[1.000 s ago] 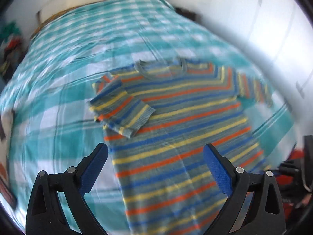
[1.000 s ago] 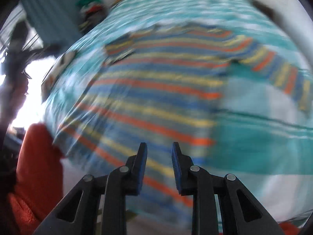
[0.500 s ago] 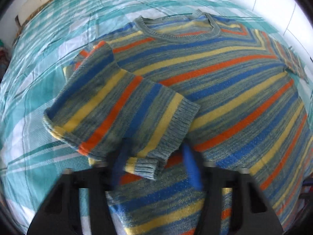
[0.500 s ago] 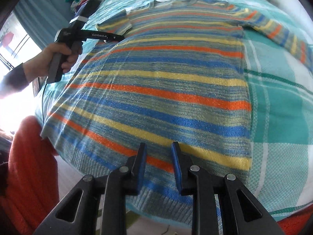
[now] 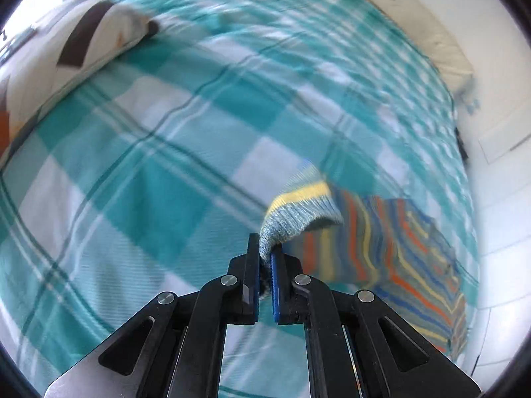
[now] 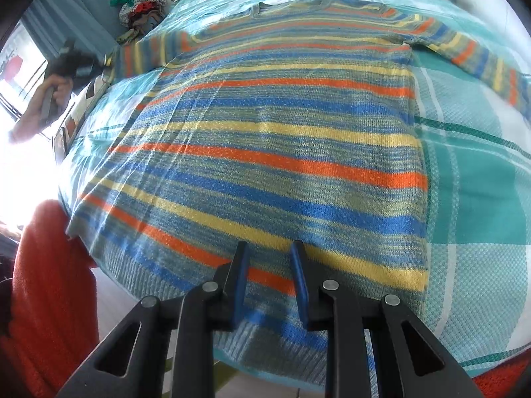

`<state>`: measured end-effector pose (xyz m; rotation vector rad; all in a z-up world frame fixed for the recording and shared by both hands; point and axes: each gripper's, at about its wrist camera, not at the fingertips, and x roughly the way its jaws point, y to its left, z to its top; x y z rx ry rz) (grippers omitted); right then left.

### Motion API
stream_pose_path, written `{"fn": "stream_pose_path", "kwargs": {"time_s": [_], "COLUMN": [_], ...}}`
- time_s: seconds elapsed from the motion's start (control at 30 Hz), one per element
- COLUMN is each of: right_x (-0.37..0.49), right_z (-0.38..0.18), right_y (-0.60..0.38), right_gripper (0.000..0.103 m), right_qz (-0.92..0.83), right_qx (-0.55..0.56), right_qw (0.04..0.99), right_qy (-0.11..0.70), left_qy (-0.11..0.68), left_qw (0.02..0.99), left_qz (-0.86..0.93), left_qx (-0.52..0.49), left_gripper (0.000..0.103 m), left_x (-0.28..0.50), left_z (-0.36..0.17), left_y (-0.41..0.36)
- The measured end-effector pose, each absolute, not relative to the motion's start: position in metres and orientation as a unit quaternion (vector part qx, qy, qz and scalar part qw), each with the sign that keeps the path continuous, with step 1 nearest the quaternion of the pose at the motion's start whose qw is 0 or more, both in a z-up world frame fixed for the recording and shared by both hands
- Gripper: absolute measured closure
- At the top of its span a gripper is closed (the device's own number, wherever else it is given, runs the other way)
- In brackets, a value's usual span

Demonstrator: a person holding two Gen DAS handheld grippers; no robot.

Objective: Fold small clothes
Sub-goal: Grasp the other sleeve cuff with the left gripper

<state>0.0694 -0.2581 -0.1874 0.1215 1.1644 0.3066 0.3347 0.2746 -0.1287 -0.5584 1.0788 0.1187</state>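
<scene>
Sleeve cuff (image 5: pixel 298 222) pulled outward, left claw (image 5: pixel 265 258) clamped on it, right claw (image 6: pixel 268 278) parted over hem.

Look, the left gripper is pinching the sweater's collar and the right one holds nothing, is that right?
Not quite. The left gripper is pinching the sleeve cuff of the sweater, not the collar, as the left wrist view shows. The right gripper does hold nothing.
</scene>
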Motion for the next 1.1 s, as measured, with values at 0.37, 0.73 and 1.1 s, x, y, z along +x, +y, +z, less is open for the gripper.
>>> {"fn": "stream_pose_path", "kwargs": {"time_s": [0.37,0.73,1.1], "right_x": [0.072,0.072,0.073], "right_z": [-0.191,-0.193,-0.195], "right_y": [-0.246,-0.245,-0.241], "right_gripper": [0.077,0.076,0.072], "right_qz": [0.136,0.136,0.134], "right_qx": [0.042,0.046,0.033], "right_qw": [0.826,0.828,0.831], "right_qy": [0.545,0.542,0.539], "left_qy": [0.469,0.454,0.489], "left_qw": [0.791,0.788,0.818], "left_qz": [0.063,0.056,0.092], "left_qx": [-0.388,-0.413,-0.289], "left_gripper": [0.101,0.031,0.099], "left_x": [0.321,0.281,0.308], "left_z": [-0.144,-0.169,-0.179], "left_y": [0.314,0.328,0.283]}}
